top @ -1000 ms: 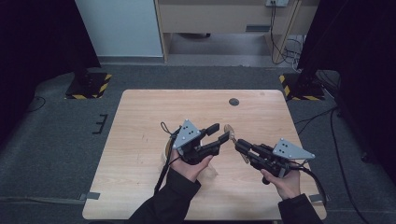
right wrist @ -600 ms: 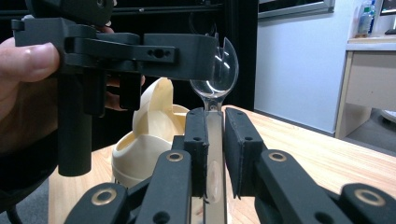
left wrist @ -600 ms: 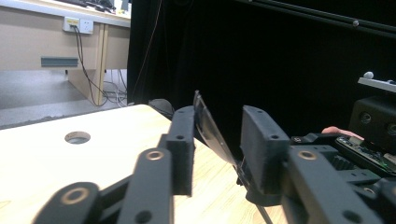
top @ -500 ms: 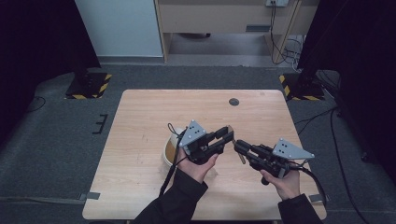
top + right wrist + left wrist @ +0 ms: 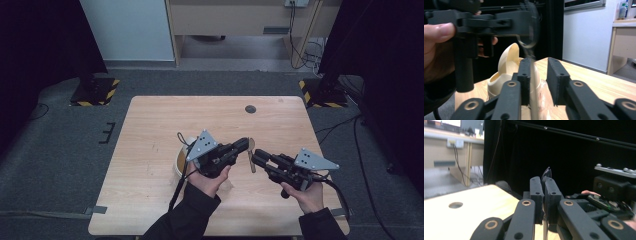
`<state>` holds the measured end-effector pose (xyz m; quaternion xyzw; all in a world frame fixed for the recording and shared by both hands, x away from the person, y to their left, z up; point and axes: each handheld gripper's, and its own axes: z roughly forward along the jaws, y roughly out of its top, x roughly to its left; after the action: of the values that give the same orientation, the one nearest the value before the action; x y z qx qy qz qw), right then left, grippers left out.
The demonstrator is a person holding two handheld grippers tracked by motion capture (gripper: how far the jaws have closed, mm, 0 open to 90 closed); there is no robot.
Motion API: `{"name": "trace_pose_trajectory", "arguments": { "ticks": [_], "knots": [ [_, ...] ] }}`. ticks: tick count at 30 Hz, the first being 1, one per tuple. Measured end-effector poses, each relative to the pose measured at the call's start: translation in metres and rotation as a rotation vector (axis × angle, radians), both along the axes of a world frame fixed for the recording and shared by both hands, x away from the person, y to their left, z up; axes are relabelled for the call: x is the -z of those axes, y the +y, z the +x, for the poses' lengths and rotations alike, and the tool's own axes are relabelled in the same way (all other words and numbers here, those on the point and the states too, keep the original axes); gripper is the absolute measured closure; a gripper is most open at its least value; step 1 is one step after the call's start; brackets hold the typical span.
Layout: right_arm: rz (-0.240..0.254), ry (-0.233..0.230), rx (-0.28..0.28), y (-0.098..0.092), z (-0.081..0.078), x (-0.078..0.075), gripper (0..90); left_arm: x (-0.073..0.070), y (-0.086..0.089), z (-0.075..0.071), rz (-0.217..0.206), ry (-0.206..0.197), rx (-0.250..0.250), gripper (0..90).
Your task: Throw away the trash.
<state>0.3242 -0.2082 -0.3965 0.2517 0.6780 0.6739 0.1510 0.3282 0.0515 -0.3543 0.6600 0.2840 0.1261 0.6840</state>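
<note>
A thin clear plastic spoon [image 5: 251, 161] hangs upright between the two grippers above the wooden table [image 5: 150, 120]. My left gripper [image 5: 243, 145] has just closed its jaws on the spoon's upper part; the spoon [image 5: 547, 173] pokes out above the pressed pads of the left gripper [image 5: 543, 182]. My right gripper [image 5: 256, 157] has just been opening. In the right gripper view, the right gripper [image 5: 540, 63] has its jaws apart, with the spoon [image 5: 530, 37] running down beside one pad [image 5: 525, 75].
A cream bowl [image 5: 179, 161] sits on the table under my left hand, and the bowl [image 5: 510, 62] holds a cream scoop-like piece. A round hole [image 5: 250, 109] lies near the table's far edge. Dark curtains and cables surround the table.
The left gripper's jaws have closed from wide apart onto the spoon. The right gripper's jaws have parted a little. Both hands have stayed nearly where they were.
</note>
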Motion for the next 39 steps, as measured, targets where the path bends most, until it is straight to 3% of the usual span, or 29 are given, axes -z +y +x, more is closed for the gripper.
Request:
{"name": "trace_pose_trajectory", "arguments": {
  "ticks": [7, 8, 9, 10, 11, 12, 19, 24, 32, 39],
  "knots": [
    [-0.022, 0.047, 0.064, -0.016, 0.007, 0.01, 64.0, -0.013, 0.028, -0.006, -0.037, -0.05, -0.026, 87.0],
    [-0.05, 0.067, 0.099, -0.019, 0.011, 0.017, 59.7, -0.018, 0.036, -0.007, -0.042, -0.064, -0.034, 87.0],
    [-0.05, 0.067, 0.099, -0.019, 0.011, 0.017, 59.7, -0.018, 0.036, -0.007, -0.042, -0.064, -0.034, 87.0],
    [-0.089, 0.091, 0.134, -0.022, 0.015, 0.024, 56.0, -0.022, 0.044, -0.009, -0.057, -0.077, -0.039, 87.0],
    [-0.089, 0.091, 0.134, -0.022, 0.015, 0.024, 56.0, -0.022, 0.044, -0.009, -0.057, -0.077, -0.039, 87.0],
    [-0.13, 0.12, 0.173, -0.026, 0.018, 0.031, 54.1, -0.025, 0.052, -0.011, -0.055, -0.094, -0.045, 87.0],
    [-0.184, 0.192, 0.283, -0.04, 0.026, 0.049, 42.3, -0.034, 0.078, -0.019, -0.039, -0.138, -0.08, 86.9],
    [-0.225, 0.255, 0.361, -0.051, 0.031, 0.063, 36.0, -0.036, 0.108, -0.027, -0.048, -0.158, -0.125, 86.9],
    [-0.253, 0.306, 0.411, -0.063, 0.035, 0.074, 32.4, -0.033, 0.146, -0.036, -0.053, -0.163, -0.194, 86.9],
    [-0.282, 0.321, 0.424, -0.066, 0.037, 0.081, 29.4, -0.026, 0.16, -0.038, -0.037, -0.16, -0.229, 86.9]
  ]
}}
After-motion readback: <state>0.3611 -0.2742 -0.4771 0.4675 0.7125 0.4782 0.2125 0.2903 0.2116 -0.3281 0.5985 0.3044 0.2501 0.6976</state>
